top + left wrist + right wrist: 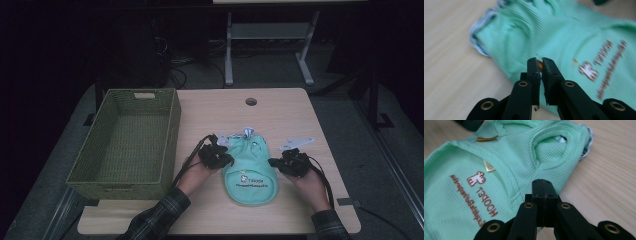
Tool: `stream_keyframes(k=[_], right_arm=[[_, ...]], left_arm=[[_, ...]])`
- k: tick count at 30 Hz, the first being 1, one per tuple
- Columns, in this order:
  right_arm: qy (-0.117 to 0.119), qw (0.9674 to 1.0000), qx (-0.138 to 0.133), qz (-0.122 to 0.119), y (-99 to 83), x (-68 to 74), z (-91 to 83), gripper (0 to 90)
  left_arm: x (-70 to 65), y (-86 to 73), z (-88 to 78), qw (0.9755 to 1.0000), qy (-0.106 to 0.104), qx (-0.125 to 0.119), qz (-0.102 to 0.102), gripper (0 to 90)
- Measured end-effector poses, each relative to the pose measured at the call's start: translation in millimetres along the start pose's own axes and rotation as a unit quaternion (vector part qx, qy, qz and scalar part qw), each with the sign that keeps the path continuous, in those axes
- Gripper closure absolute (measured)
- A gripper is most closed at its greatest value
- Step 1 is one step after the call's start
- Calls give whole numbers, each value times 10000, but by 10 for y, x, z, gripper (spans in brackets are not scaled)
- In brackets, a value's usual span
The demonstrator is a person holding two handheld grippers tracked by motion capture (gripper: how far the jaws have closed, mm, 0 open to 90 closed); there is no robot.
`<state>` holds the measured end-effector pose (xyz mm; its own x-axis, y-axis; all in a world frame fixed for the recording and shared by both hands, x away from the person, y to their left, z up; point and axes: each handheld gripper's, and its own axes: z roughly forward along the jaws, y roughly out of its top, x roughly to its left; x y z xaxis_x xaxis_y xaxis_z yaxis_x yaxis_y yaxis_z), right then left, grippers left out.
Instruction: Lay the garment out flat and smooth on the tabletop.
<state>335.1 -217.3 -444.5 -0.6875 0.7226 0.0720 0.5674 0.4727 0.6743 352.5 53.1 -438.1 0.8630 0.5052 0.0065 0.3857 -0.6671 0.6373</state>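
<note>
Left hand-held gripper [220, 152] sits at the left edge of the mint-green pet garment [248, 172], jaws nearly together with a thin gap and no cloth between them. Right hand-held gripper [286, 159], at the right edge, has its jaws fully together and empty. Lying flat mid-bench [280, 107], the garment looks light, soft and limp; grip a hem or armhole edge. Left of it stands the woven basket [172, 127].

Dim overhead view, blurred close-ups

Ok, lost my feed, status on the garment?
Left gripper barely parted, holding nothing; right gripper shut, empty. Green garment flat between them. Basket left, nothing blocking.
</note>
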Motion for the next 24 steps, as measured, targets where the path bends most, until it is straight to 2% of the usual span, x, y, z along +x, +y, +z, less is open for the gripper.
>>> stream_keyframes(k=[2,6,7,14,20,24], right_arm=[[-13,10000,88,-39,32,-2,73,900],[-23,9993,366,-93,21,10,220,900],[-53,9990,418,-115,4,20,237,900],[43,9990,409,-177,-81,113,166,900],[108,9983,462,-350,-122,231,126,900],[134,9980,460,-416,-170,288,88,900]], left_arm=[[-66,-54,26,9999,-84,119,59,845],[-123,-139,83,9993,-95,338,144,850],[-127,-157,83,9994,-89,294,175,851],[-136,-244,20,9992,-307,272,2,855],[-219,-336,-53,9985,-485,247,-20,855],[-266,-395,-91,9974,-678,233,-46,857]])
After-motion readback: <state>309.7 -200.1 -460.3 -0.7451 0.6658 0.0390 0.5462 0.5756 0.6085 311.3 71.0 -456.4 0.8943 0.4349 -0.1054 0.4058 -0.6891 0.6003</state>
